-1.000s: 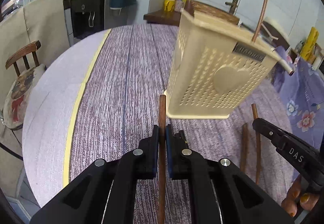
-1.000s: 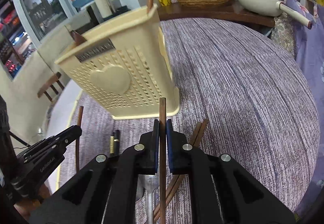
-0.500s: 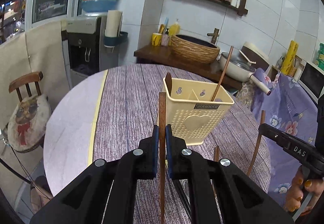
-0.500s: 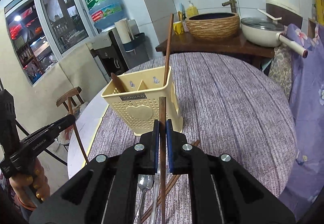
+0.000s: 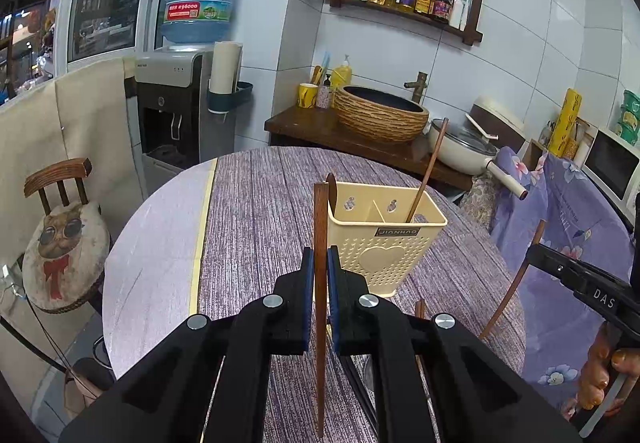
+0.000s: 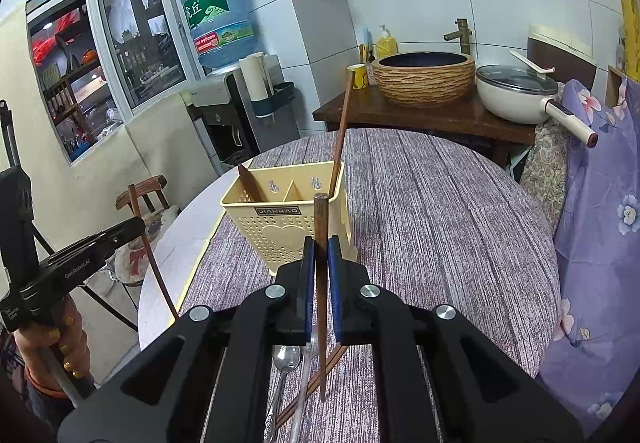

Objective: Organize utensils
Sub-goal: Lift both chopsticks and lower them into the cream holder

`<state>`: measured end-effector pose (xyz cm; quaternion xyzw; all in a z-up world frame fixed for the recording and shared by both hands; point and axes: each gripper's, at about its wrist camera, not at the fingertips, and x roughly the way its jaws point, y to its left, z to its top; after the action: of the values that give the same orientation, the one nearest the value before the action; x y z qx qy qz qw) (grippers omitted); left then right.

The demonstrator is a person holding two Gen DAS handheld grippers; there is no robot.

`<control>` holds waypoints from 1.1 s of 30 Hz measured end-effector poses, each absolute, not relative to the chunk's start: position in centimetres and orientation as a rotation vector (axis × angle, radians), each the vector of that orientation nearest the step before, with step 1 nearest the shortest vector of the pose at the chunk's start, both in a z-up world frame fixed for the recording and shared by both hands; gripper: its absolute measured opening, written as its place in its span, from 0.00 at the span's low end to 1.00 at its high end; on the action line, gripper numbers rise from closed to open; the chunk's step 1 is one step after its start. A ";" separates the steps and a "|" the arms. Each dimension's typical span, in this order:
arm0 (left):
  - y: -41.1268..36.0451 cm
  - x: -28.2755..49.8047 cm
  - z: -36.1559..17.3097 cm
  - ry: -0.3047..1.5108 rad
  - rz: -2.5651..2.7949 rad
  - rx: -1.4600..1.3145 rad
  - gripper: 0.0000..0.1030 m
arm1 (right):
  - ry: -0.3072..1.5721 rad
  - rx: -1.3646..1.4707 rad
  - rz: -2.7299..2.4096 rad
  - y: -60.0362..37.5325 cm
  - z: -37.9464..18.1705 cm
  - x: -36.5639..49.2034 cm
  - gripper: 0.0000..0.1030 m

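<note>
From the left: a wooden chair (image 5: 60, 179) w/ a cat-print cushion (image 5: 64, 243) stands off the table's edge, a water dispenser (image 5: 176, 99) behind it. Our left gripper (image 5: 320, 275) is clamped tight on a dark wooden chopstick (image 5: 319, 243), which stands nearly upright betw. the blue pads and runs down past them; its top reaches about the holder's rim in the left wrist view. The round table (image 5: 256, 203) has a purple striped cloth.

Mid-scene sits the cream utensil holder (image 5: 384, 243), upright on the cloth, w/ a heart on its front and a divider inside. One chopstick (image 5: 426, 175) leans in its right compartment; a brown handle (image 5: 332, 189) pokes up at the left corner.

Right side: our right gripper (image 6: 321, 267) is closed on a second chopstick (image 6: 320, 227), also near vertical, just in front of the holder. Under it on the cloth lie a metal spoon (image 6: 286, 357), another metal utensil (type unclear) and 2 more chopsticks (image 6: 332, 359). Behind the table: woven basin (image 6: 424, 77) and a white lidded pan (image 6: 516, 91) on a dark counter; a floral purple cloth (image 6: 600, 227) at far right.
</note>
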<state>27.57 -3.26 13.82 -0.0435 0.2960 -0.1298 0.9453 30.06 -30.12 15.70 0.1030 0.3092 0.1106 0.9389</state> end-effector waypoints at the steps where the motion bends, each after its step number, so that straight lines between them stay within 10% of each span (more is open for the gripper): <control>1: -3.2 27.5 14.0 0.599 -0.266 -0.089 0.07 | 0.629 0.208 0.227 -30.1 15.9 30.0 0.07; 25: -4.8 34.2 27.5 0.283 -0.253 -0.223 0.07 | 0.386 0.217 0.179 -29.8 31.3 35.1 0.07; 33: -7.0 38.1 23.3 0.315 -0.214 -0.217 0.07 | 0.402 0.188 0.096 -28.5 28.4 39.9 0.07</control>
<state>38.08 -6.96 23.32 -0.1078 0.1564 -0.1062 0.9760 39.85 -28.54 28.42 0.0931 0.1995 0.0478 0.9743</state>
